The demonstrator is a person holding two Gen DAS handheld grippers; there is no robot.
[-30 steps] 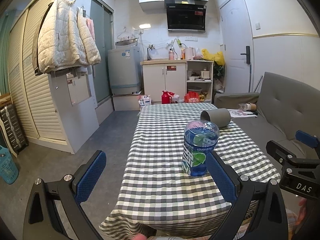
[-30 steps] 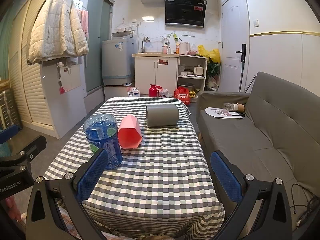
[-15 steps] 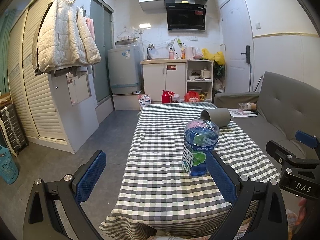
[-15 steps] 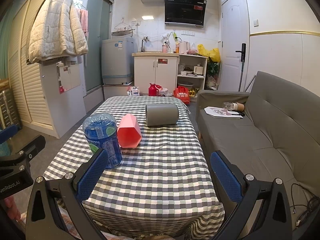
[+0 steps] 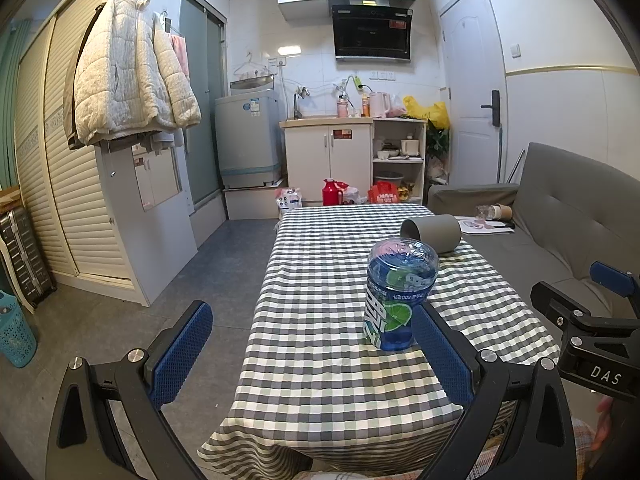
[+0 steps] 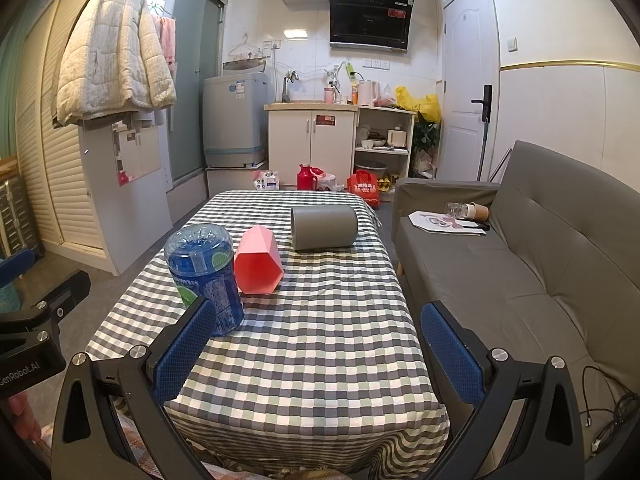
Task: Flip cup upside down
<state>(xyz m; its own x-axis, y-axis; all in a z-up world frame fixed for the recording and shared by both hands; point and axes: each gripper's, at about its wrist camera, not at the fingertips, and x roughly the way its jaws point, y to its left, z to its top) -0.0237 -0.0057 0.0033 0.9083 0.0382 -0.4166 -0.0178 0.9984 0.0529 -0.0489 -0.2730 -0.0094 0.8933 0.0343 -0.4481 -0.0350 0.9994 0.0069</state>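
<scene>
While both our left gripper (image 5: 312, 352) and right gripper (image 6: 316, 344) hang wide and empty, reaching the far grey cup (image 6: 324, 227), lying sideways, risks toppling the near bottle (image 6: 204, 276).

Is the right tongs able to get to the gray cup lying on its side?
Probably yes. The right tongs stand open, and bare checkered cloth lies ahead toward the gray cup; the pink cup sits off to the left.
</scene>
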